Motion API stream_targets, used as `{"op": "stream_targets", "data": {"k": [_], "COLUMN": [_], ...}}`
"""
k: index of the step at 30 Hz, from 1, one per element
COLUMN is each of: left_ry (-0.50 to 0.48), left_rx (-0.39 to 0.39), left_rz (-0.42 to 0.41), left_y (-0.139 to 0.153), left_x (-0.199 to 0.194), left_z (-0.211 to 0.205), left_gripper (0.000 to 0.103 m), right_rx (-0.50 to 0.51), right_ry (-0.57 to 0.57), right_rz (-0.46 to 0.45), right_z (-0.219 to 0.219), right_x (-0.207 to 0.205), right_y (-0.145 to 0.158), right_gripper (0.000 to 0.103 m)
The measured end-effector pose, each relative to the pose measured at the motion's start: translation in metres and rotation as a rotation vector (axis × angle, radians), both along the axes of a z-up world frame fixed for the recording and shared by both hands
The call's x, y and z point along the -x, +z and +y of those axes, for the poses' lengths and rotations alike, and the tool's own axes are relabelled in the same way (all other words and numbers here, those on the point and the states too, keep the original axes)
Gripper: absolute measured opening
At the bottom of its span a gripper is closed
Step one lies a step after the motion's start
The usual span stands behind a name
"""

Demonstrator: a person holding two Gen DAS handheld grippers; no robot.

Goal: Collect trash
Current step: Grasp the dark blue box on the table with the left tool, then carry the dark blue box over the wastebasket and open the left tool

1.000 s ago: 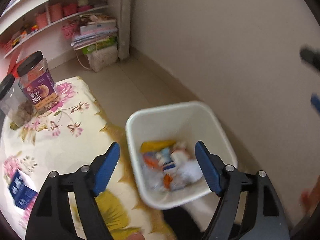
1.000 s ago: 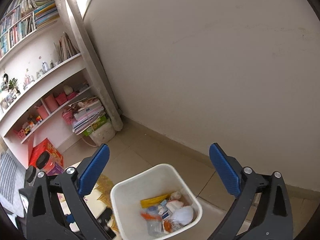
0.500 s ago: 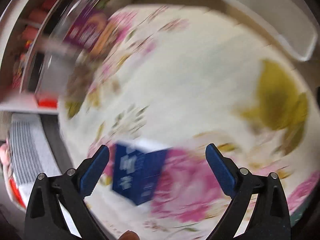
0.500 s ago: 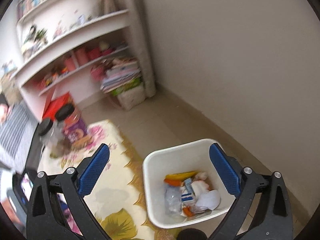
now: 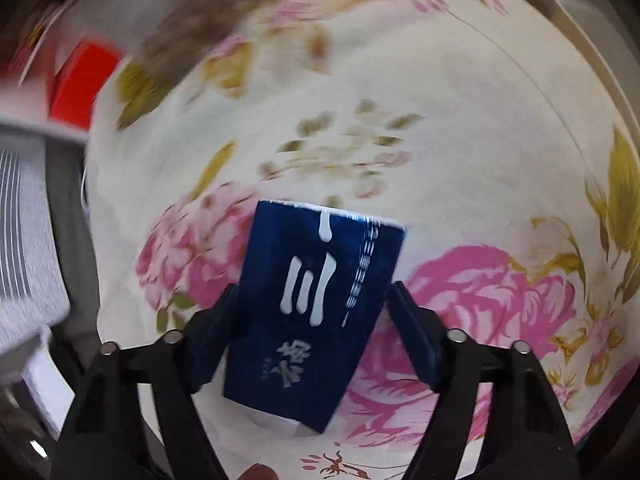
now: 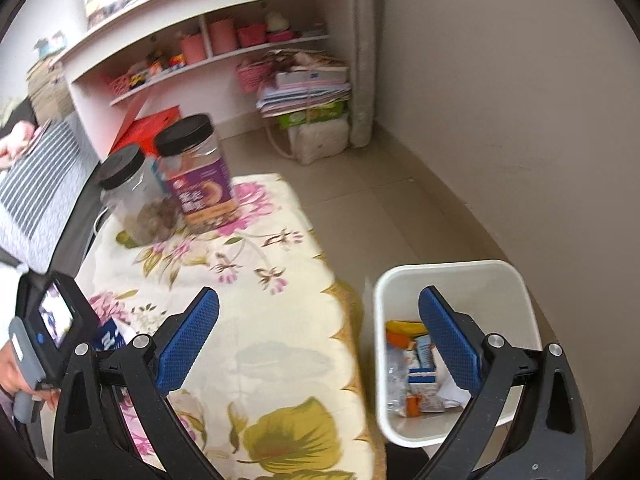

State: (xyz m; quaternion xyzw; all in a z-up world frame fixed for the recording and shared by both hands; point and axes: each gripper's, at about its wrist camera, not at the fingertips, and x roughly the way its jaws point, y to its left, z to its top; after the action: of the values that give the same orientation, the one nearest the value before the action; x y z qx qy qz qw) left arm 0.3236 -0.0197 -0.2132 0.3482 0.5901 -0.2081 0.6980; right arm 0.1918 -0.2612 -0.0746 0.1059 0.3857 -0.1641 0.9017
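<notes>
now the left hand-held gripper (image 5: 312, 320) straddles the blue carton's (image 5: 316, 312) side edges.

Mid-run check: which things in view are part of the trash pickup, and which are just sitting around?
Part of the job:
- blue carton, between the left claw's fingers
- white bin on the floor, already holding trash
- right claw, open and empty

Just lying about:
- two black-lidded jars
- flowered cloth
- shelf clutter
- stacked papers

Floral-clothed table (image 6: 256, 280) with two black-lidded jars (image 6: 196, 176) and blue carton (image 5: 312, 304).
</notes>
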Motion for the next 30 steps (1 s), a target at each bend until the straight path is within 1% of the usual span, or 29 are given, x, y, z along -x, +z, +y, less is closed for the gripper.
{"op": "stream_targets", "data": {"k": [1,2,4,7,8,10,12,14,16,18,21,25,28,30], "left_ry": [0.048,0.117,0.233,0.406,0.475,0.563,0.626,0.667,0.693,0.722,0.736,0.684,0.623,0.59], "left_rx": [0.031,0.08,0.17,0.341,0.428,0.542,0.634,0.689,0.731,0.793,0.839,0.903,0.908,0.912], "left_rz": [-0.009,-0.016,-0.036,-0.069,-0.083,-0.097,-0.112,-0.143,-0.185,-0.229,-0.295,-0.4,-0.443,-0.447], "left_y": [0.005,0.011,0.024,0.047,0.058,0.071,0.085,0.1,0.112,0.124,0.136,0.158,0.168,0.171], "left_x": [-0.006,-0.013,-0.024,-0.033,-0.034,-0.031,-0.021,-0.008,-0.002,0.012,0.027,0.056,0.073,0.082], "left_z": [0.01,0.024,0.049,0.089,0.107,0.13,0.14,0.146,0.149,0.15,0.142,0.116,0.089,0.072], "left_gripper": [0.065,0.061,0.059,0.058,0.058,0.058,0.058,0.058,0.058,0.058,0.058,0.058,0.058,0.058], "right_rx": [-0.001,-0.002,-0.006,-0.008,-0.008,-0.003,0.004,0.007,0.005,0.007,0.01,0.007,0.003,-0.001], "right_ry": [0.01,0.021,0.047,0.083,0.092,0.112,0.126,0.132,0.136,0.134,0.127,0.103,0.079,0.061], "right_rz": [0.003,0.005,0.01,0.014,0.015,0.015,0.016,0.019,0.021,0.02,0.012,-0.002,-0.013,-0.02], "right_z": [0.004,0.009,0.02,0.034,0.039,0.048,0.054,0.057,0.057,0.055,0.049,0.034,0.018,0.009], "right_x": [-0.003,-0.006,-0.013,-0.018,-0.02,-0.022,-0.022,-0.023,-0.022,-0.019,-0.014,-0.003,0.007,0.013], "right_y": [-0.001,-0.002,-0.004,-0.005,-0.005,-0.005,-0.005,-0.005,-0.006,-0.005,-0.003,0.002,0.004,0.006], "right_gripper": [0.096,0.096,0.096,0.096,0.096,0.096,0.096,0.096,0.096,0.096,0.096,0.096,0.096,0.096]}}
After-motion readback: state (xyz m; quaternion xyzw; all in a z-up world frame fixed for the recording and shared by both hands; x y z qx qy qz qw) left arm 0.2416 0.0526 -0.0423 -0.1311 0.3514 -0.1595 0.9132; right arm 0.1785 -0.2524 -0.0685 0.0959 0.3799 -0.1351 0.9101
